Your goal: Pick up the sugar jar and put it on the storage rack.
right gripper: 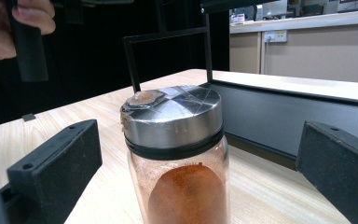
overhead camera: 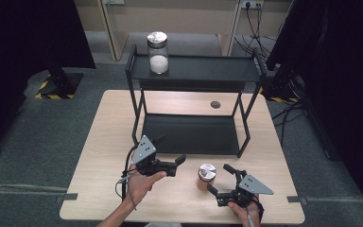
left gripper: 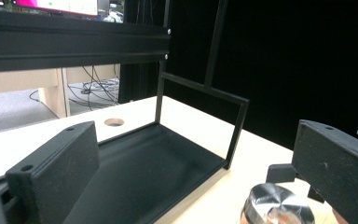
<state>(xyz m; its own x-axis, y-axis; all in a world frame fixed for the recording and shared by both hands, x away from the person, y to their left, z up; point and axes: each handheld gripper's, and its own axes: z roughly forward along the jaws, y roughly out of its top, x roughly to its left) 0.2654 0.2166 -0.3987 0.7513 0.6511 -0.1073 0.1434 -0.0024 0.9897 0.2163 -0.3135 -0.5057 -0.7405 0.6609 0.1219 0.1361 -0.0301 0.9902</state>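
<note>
**Spice jar waiting between open jaws on the table**

We see a pale wooden table (overhead camera: 99,156) with a black two-tier shelf (overhead camera: 196,71) standing at twelve o'clock. On the shelf's top tier, toward ten o'clock, stands a jar of white powder (overhead camera: 158,53).

Near the table's front edge, at about five o'clock from its middle, stands our jar of orange-brown powder (overhead camera: 206,176), upright, its long axis vertical and its metal lid (right gripper: 172,114) facing up.

Our right gripper (overhead camera: 220,178) sits just at the jar's three o'clock, jaws spread wide on either side and not touching it. Our left gripper (overhead camera: 181,160) hovers at the jar's ten o'clock, its jaws also apart and holding nothing.

We judge the jar rigid, fairly light, breakable glass with smooth, slippery walls. The best hold looks like the glass body just under the lid, squeezed from both sides.
</note>
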